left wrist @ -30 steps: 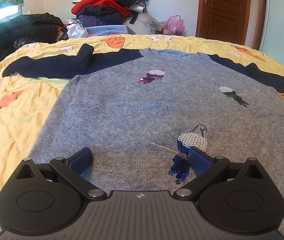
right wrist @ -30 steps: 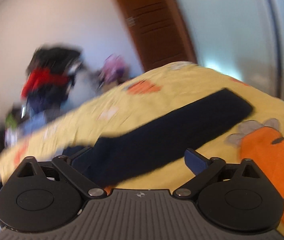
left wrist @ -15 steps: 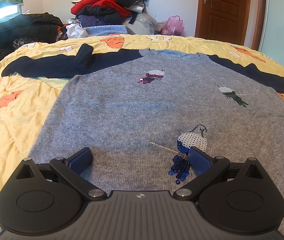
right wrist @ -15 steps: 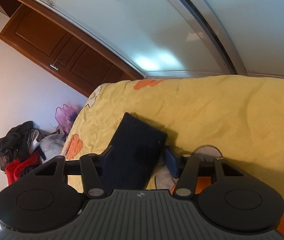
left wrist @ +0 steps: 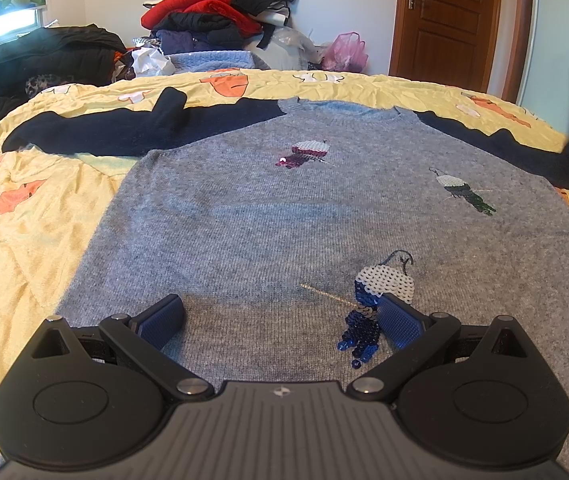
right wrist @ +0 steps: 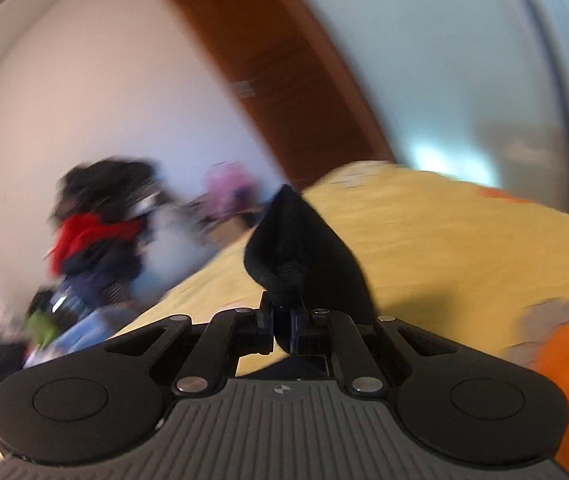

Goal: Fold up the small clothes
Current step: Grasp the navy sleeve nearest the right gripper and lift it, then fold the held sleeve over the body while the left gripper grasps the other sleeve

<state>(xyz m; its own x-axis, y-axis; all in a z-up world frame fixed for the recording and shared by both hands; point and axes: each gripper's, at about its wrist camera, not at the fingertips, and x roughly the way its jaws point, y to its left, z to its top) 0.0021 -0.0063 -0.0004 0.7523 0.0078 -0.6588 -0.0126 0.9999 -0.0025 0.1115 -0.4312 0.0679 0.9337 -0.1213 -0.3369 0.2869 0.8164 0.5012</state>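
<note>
pinching the dark cuff [right wrist: 300,252] tight, the right gripper [right wrist: 282,330] has just closed on it — likely to fold that sleeve inward. the sweater [left wrist: 284,216] lies flat on the bed [left wrist: 24,240]; the left gripper [left wrist: 280,320] hovers wide open, empty, over its hem.

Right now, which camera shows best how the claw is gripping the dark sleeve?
The right wrist view: the right claw has just closed, pinching the dark sleeve between its pads. The left wrist view only shows that sleeve's end lifted and blurred at the frame edge.
</note>
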